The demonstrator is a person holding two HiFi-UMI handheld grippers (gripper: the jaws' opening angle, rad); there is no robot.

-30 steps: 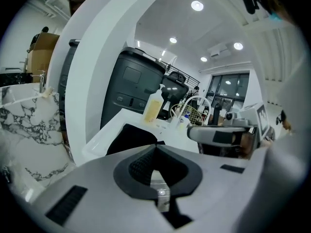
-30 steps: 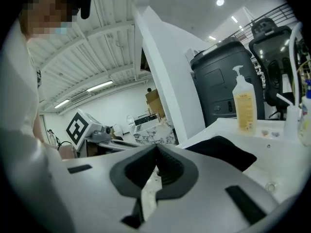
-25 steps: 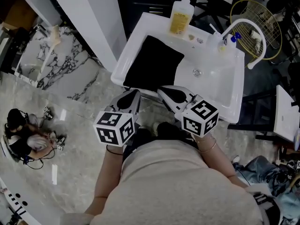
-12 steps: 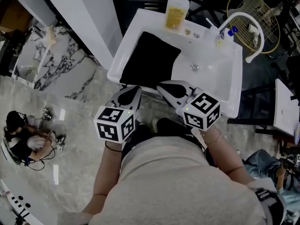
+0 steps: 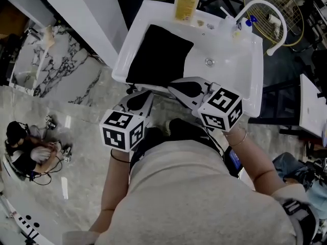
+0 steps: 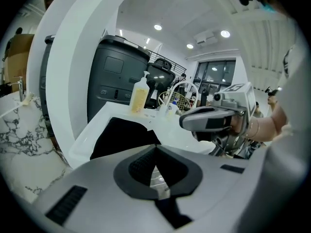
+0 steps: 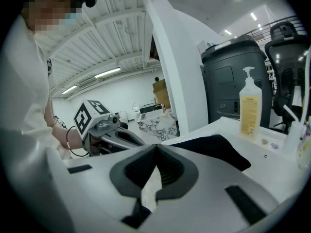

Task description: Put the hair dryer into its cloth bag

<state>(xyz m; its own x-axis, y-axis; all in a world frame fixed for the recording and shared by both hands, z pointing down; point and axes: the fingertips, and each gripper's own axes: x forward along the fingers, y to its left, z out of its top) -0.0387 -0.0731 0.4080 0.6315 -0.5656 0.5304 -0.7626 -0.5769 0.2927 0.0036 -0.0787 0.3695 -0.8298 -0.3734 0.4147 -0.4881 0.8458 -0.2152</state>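
**Head view: two clenched grippers at the basin's near rim, the bag on its left side**

We look down on the white basin [image 5: 254,86] and place everything by it. The black cloth bag [image 5: 159,55] lies flat on the basin's left part, running from the near rim almost to the far rim. Its left edge sits just inside the left rim and its right edge juts toward the bowl. Right of the bag the bowl is bare white around the drain [image 5: 209,62], the widest open stretch on the basin. At the far rim stands a yellow soap bottle [image 5: 185,3], and toward the far right corner a curved white tap [image 5: 261,20].

The left hand-held gripper [image 5: 144,96] hangs just short of the near rim, below the bag's near edge and apart from it. The right hand-held gripper [image 5: 175,84] has its tip at the near rim, beside the bag's near right corner; we cannot tell whether it touches the cloth. Both are clenched. In each gripper's own view the ribbed pads [image 6: 143,164] [image 7: 167,171] meet at the tip with nothing between them.

A white panel [image 5: 87,19] rises close to the basin's left rim, leaving little room on that side. A pale marble floor [image 5: 76,131] spreads out from the near rim and to the left. A person [image 5: 23,152] crouches there, well apart from the basin. Beyond the far rim we see a dark bin [image 6: 116,76] and a wire basket [image 5: 286,9].
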